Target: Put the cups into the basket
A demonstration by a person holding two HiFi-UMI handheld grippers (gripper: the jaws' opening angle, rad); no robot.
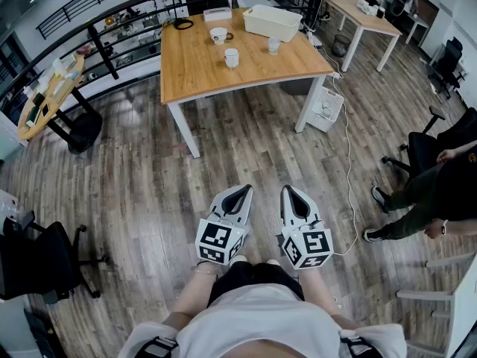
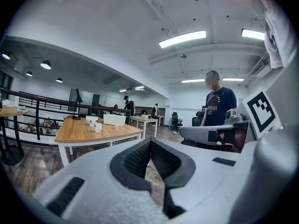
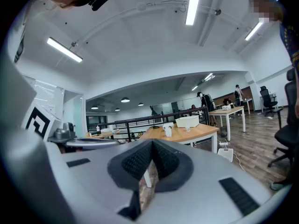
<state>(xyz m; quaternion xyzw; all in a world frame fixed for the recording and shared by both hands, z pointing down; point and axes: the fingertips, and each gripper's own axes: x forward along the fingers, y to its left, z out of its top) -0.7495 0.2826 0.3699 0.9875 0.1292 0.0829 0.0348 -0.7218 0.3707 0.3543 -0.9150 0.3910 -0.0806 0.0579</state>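
grippers: left gripper (image 1: 242,190) and right gripper (image 1: 289,192) both closed, empty; well short of the table (image 1: 194,73) | cups (image 1: 232,57): mid-tabletop; basket (image 1: 272,22) at far right corner | risk: arriving with jaws shut could topple a cup

**Open office with plank floor and strip lighting**

The room is floored throughout with grey-brown wood planks (image 1: 134,170). A wooden-topped counter (image 1: 201,66) on white legs is set beside a curved black railing (image 1: 112,13), and a round table (image 1: 45,95) is placed near that railing at the left. A second long table (image 1: 365,13) is stood further back at the right. A black office chair (image 1: 45,263) is parked at the left edge, another chair (image 1: 451,54) at the far right. The white ceiling (image 2: 117,22) is lit by long strip lights (image 2: 182,38).
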